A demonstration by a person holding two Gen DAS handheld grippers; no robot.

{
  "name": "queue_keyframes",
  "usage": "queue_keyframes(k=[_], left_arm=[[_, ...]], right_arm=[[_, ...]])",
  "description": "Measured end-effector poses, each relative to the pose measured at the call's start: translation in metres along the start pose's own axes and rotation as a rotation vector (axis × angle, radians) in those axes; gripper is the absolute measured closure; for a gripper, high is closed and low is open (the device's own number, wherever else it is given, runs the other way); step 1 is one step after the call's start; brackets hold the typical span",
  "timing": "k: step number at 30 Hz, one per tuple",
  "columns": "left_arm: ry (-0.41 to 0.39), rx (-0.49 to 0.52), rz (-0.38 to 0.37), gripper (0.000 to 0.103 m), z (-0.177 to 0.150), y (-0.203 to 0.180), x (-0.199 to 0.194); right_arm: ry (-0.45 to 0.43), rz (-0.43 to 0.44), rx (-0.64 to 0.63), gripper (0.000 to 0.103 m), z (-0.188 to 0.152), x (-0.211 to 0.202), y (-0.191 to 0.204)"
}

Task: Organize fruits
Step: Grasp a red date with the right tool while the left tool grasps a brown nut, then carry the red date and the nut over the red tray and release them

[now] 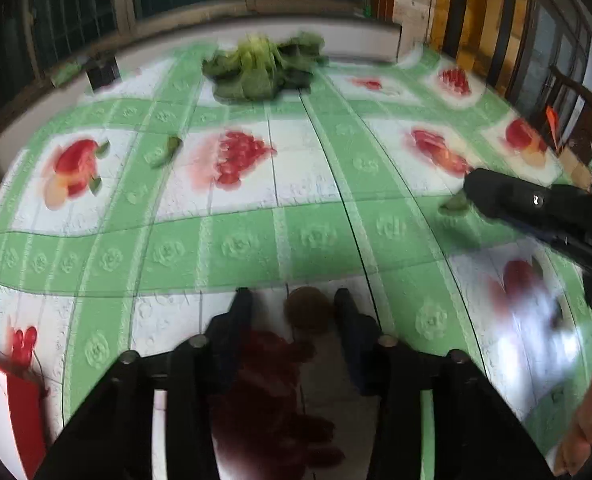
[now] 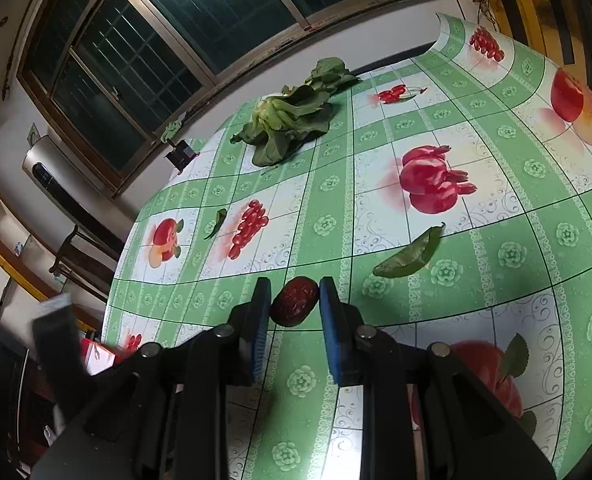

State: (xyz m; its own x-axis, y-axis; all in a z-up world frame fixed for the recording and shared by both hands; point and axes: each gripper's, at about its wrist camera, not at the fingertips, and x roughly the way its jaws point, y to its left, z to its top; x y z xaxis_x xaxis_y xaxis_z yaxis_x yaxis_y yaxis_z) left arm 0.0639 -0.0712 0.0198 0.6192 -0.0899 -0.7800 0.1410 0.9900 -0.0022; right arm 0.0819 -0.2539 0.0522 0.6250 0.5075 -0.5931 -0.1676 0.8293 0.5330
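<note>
A table under a green checked cloth (image 2: 475,280) printed with red fruit stands below a barred window (image 2: 200,12). No writing is readable. Leafy greens (image 2: 292,120) lie at its far edge. Only the right view shows the right gripper (image 2: 295,300) clamped on 1 wrinkled red date (image 2: 294,306), near a loose leaf (image 2: 411,256). Only the blurred left view shows the left gripper (image 1: 294,300), fingers apart around a brown round fruit (image 1: 307,312) without clearly touching it.
</note>
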Motion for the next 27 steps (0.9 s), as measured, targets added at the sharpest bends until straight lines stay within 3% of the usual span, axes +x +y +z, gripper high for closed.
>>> queue_keyframes(k=[1,5,9,16,20,27], left_arm=[[-0.006,0.002,-0.012,0.082,0.000,0.000,-0.001],[-0.003,-0.006,-0.035,0.082,-0.003,0.001,-0.008],[-0.065,-0.014,-0.025,0.082,-0.013,0.008,-0.047],[-0.229,0.009,0.117,0.082,-0.047,0.038,-0.154],[-0.299,-0.023,0.193,0.082,-0.065,0.064,-0.200],[-0.380,-0.084,0.276,0.082,-0.092,0.096,-0.246]], right_arm=[[0.001,0.001,-0.002,0.077,0.000,0.000,0.001],[0.008,0.002,-0.010,0.077,-0.002,0.003,0.002],[-0.028,0.004,-0.064,0.077,-0.004,-0.002,0.010],[-0.119,-0.009,-0.201,0.077,-0.019,-0.017,0.039],[-0.148,0.003,-0.299,0.077,-0.050,-0.036,0.079],[-0.132,0.134,-0.441,0.076,-0.111,-0.059,0.156]])
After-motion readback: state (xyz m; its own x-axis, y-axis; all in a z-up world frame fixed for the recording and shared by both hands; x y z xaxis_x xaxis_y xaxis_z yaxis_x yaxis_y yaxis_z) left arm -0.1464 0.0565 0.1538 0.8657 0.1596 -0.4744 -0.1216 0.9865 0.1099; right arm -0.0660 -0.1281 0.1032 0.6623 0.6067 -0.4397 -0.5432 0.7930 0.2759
